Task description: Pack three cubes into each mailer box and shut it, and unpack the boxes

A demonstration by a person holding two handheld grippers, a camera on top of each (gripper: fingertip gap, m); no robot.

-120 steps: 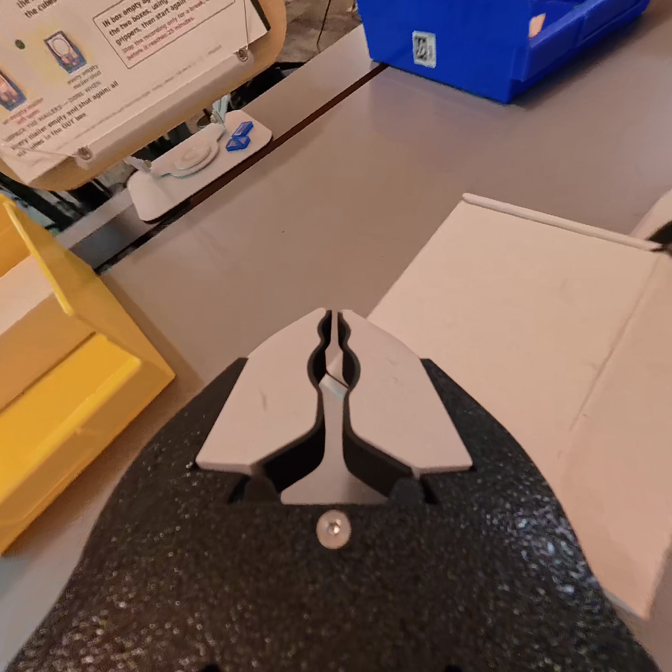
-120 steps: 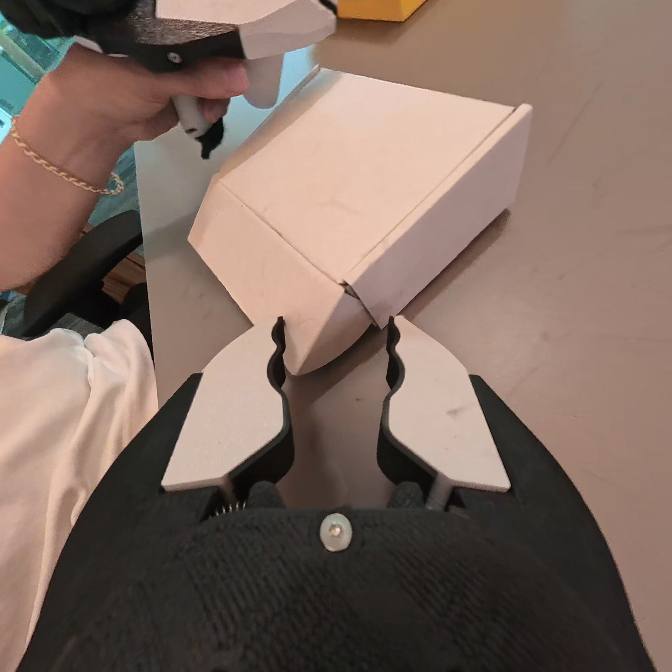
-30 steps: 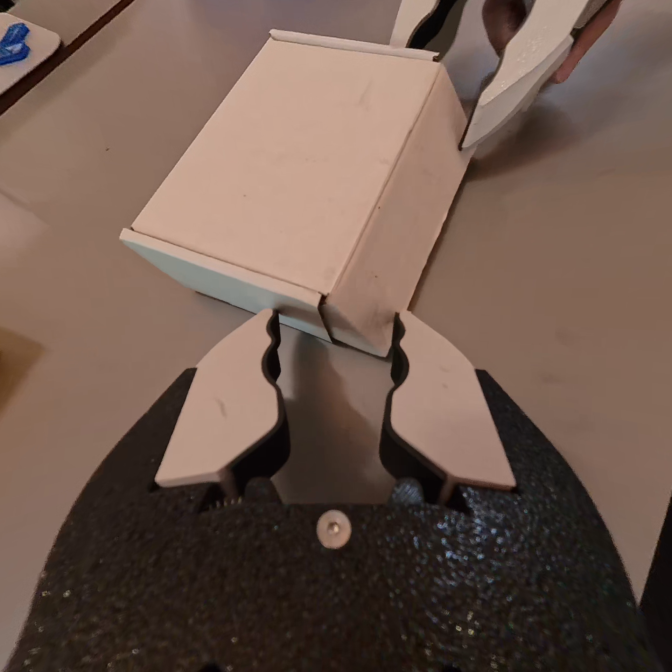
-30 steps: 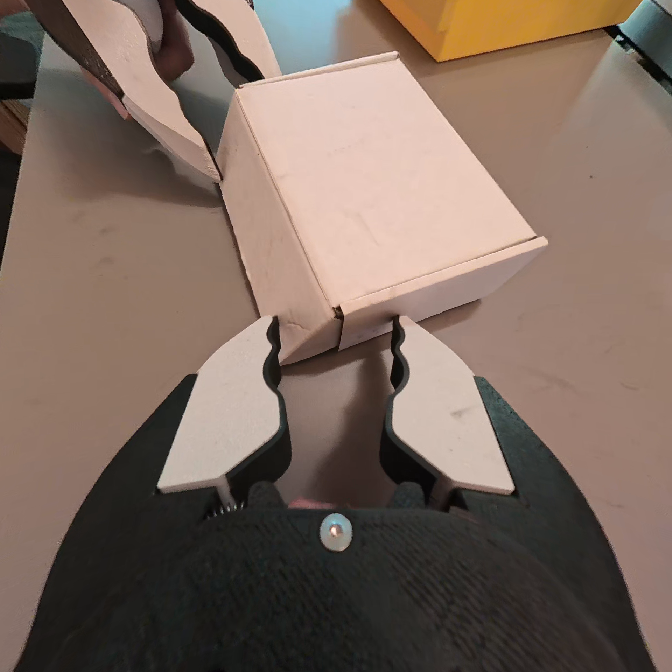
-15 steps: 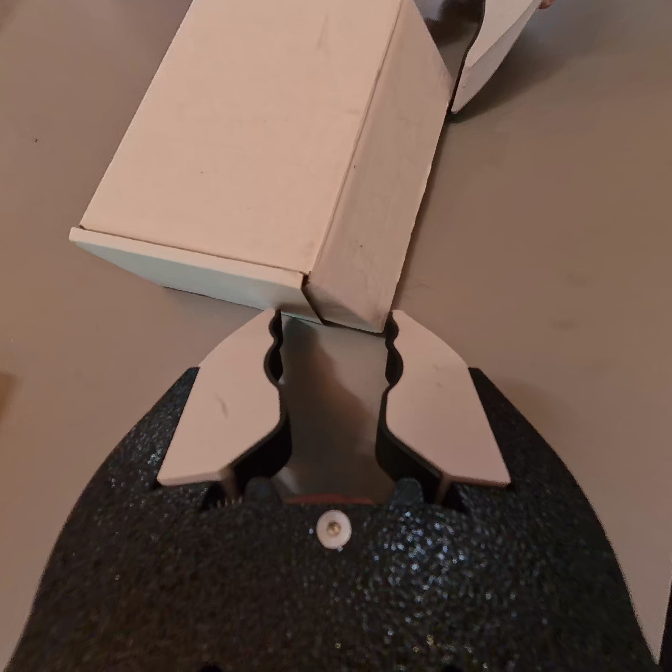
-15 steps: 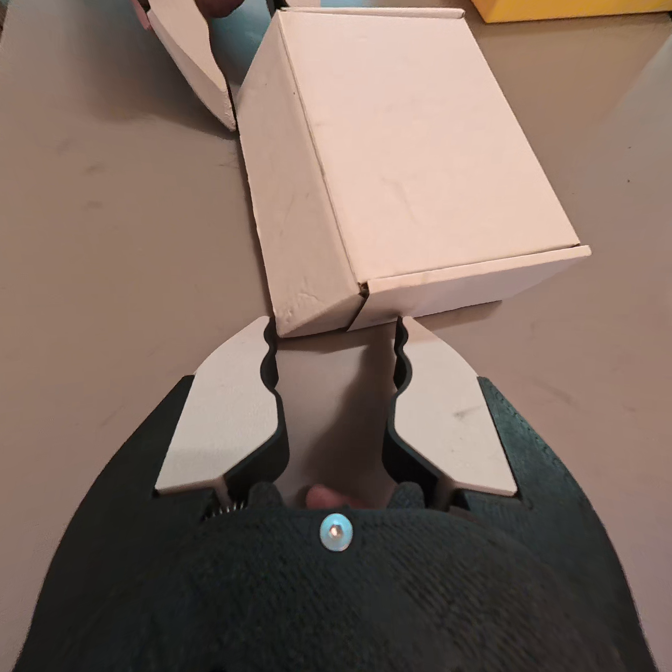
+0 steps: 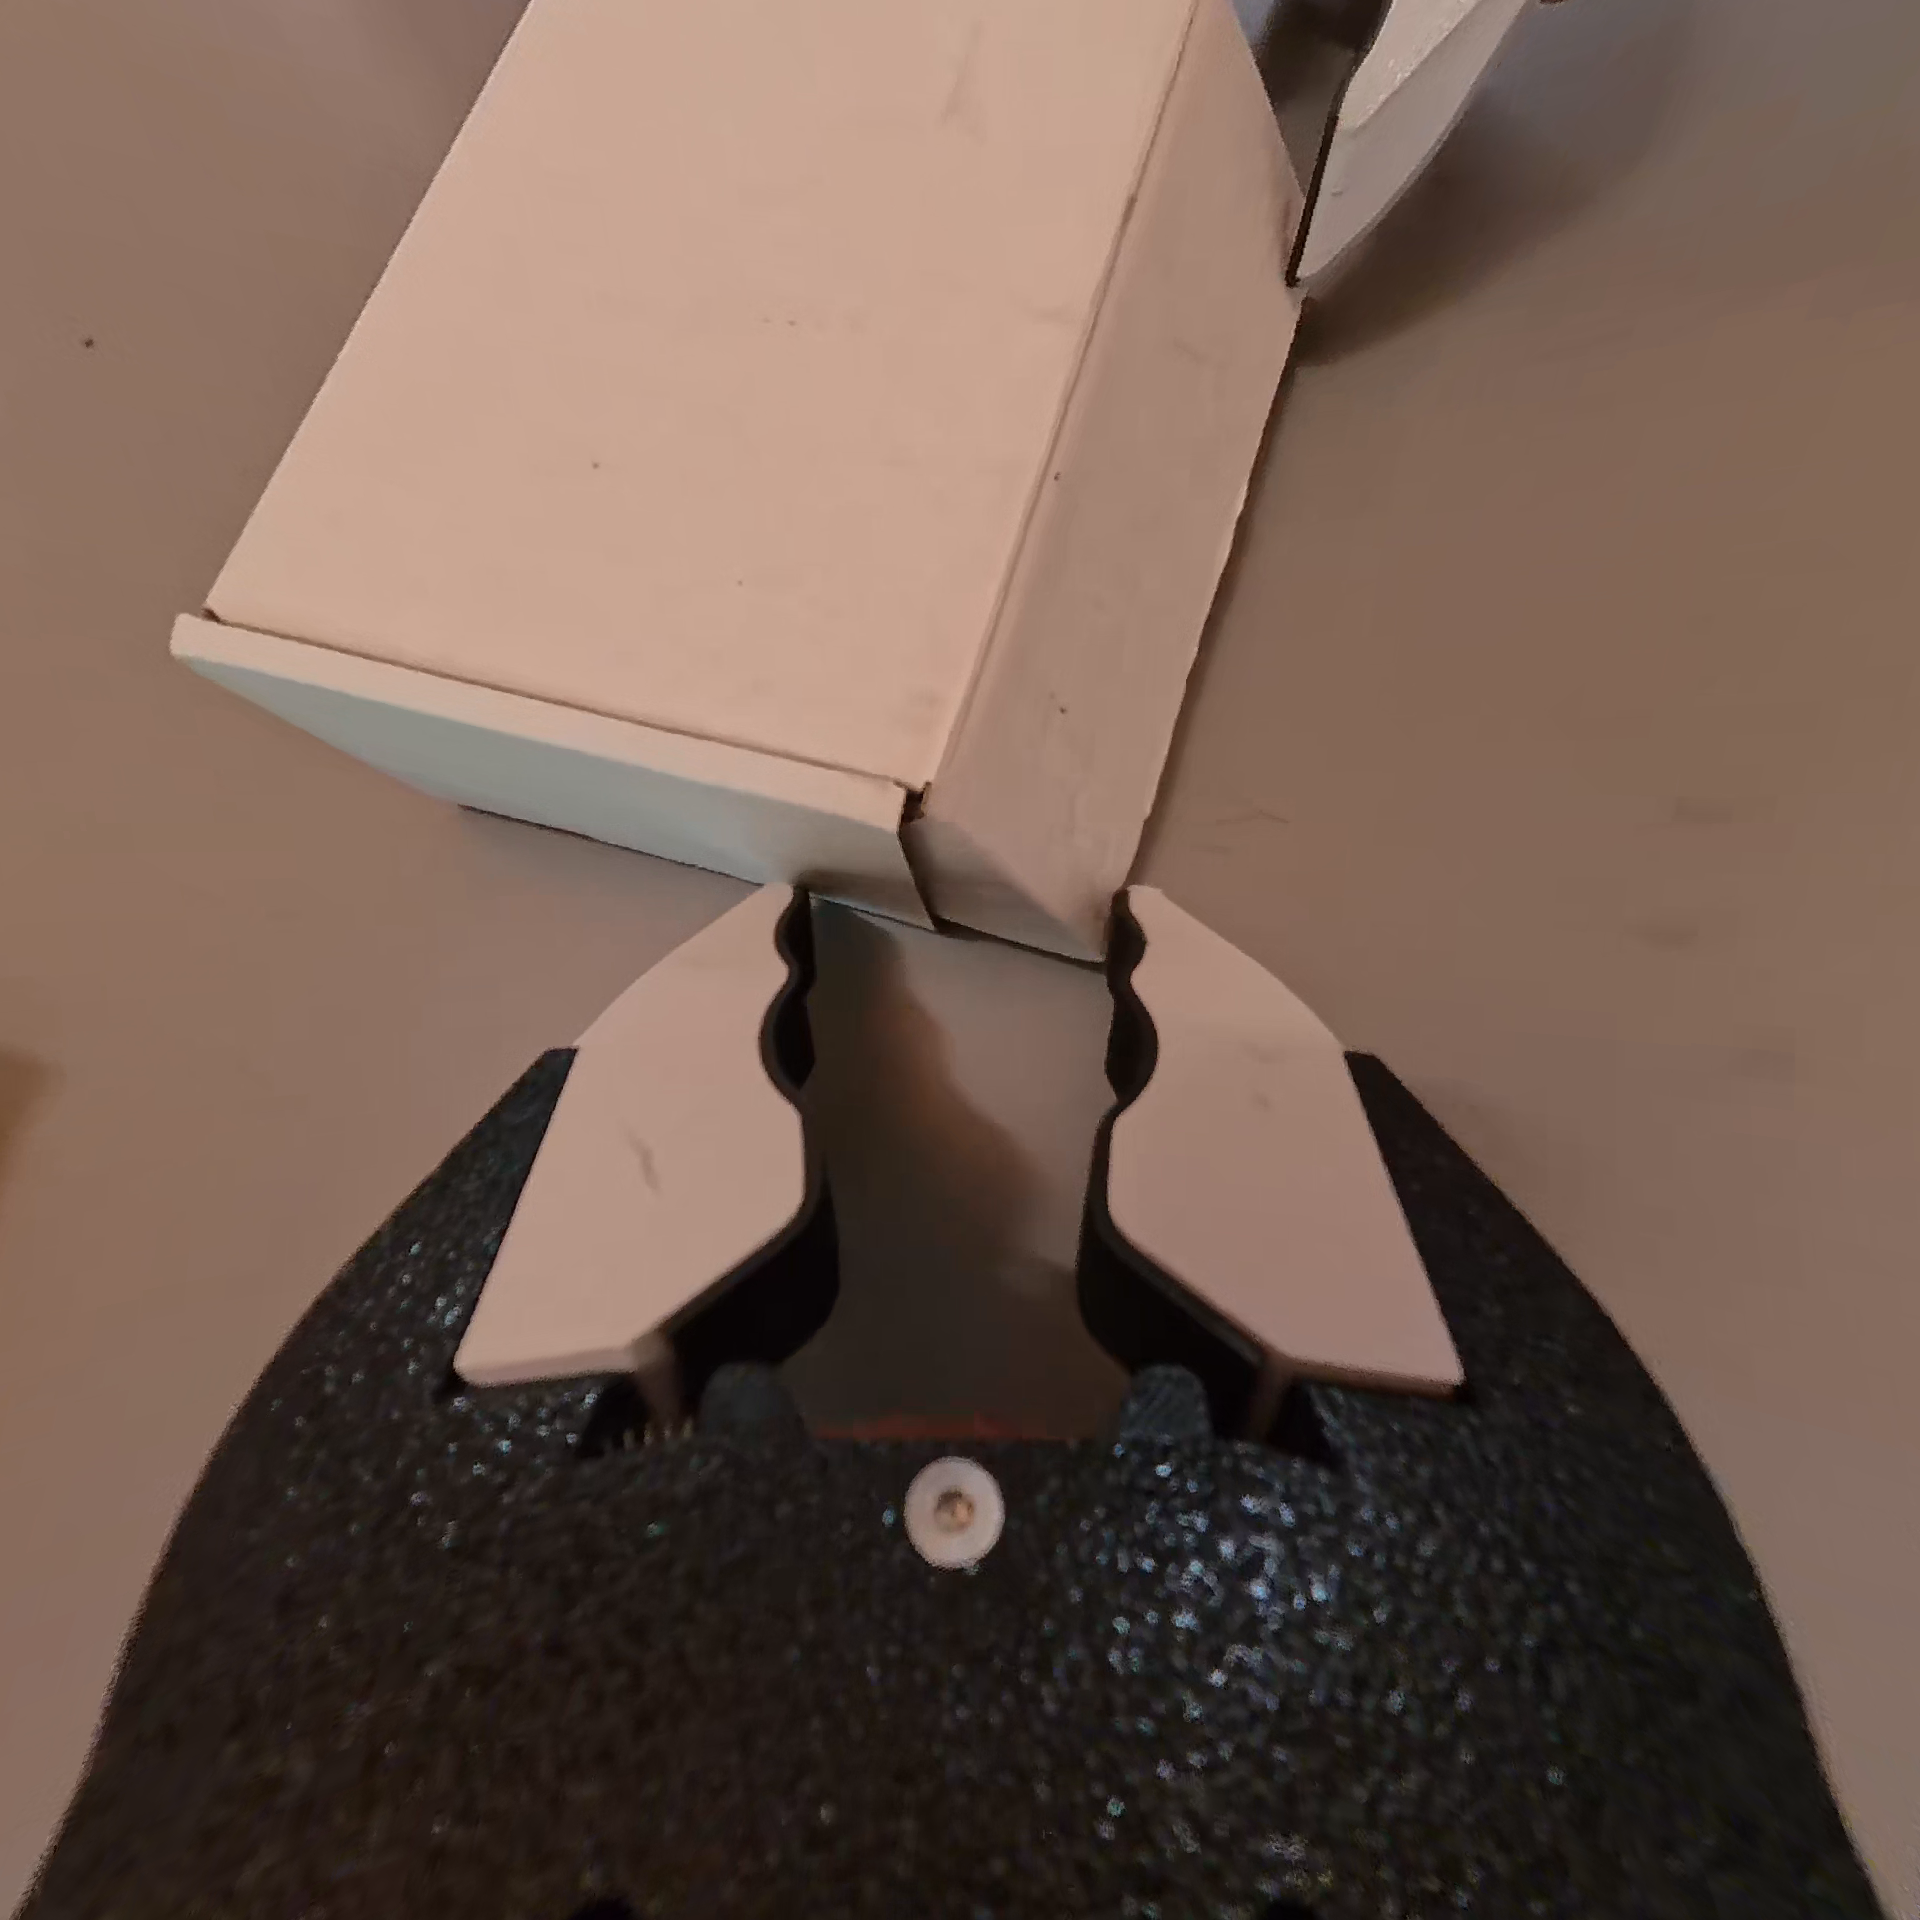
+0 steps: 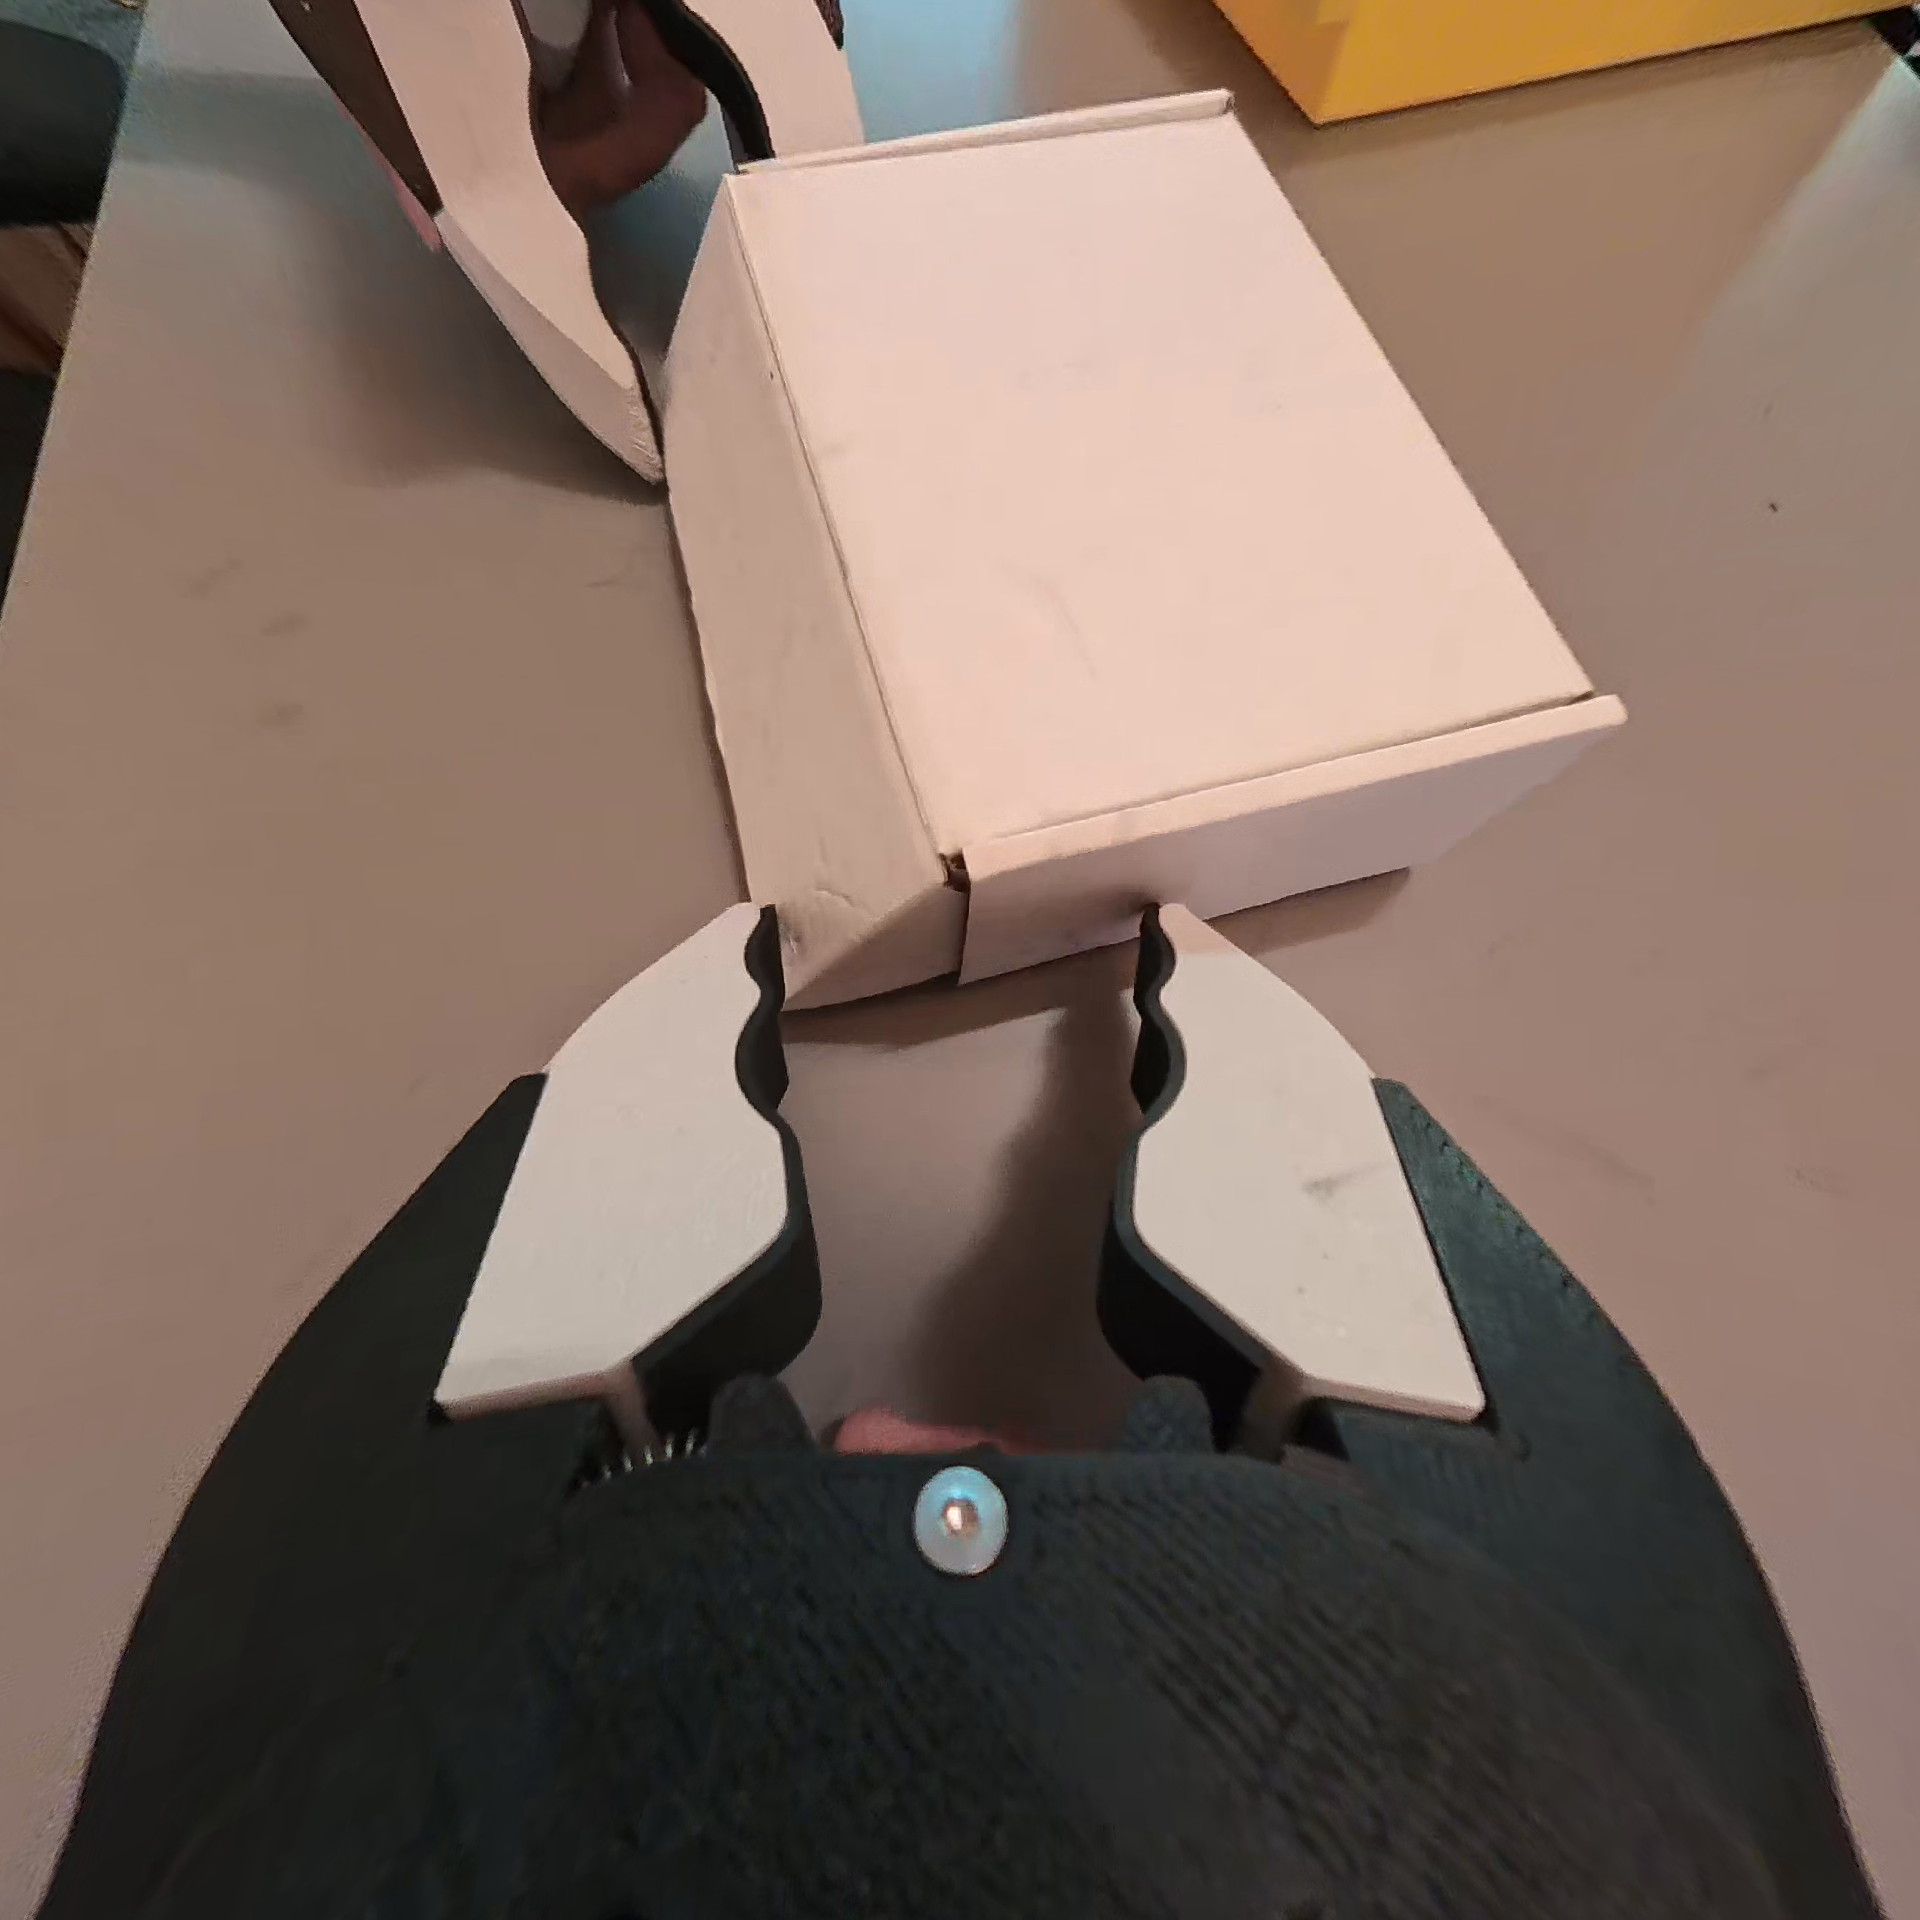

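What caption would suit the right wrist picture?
Open right tongs face a corner of the shut white mailer box; left tongs wait at its far corner.

The closed mailer box blocks the middle of the bench. At one box corner the left gripper stands with its jaws spread, at the opposite corner the right gripper. A yellow bin stands beyond the box; bench beside the box lies bare.

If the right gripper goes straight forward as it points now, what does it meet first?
Most likely the near corner of the closed white mailer box, directly ahead of the open right gripper; contact is unclear.
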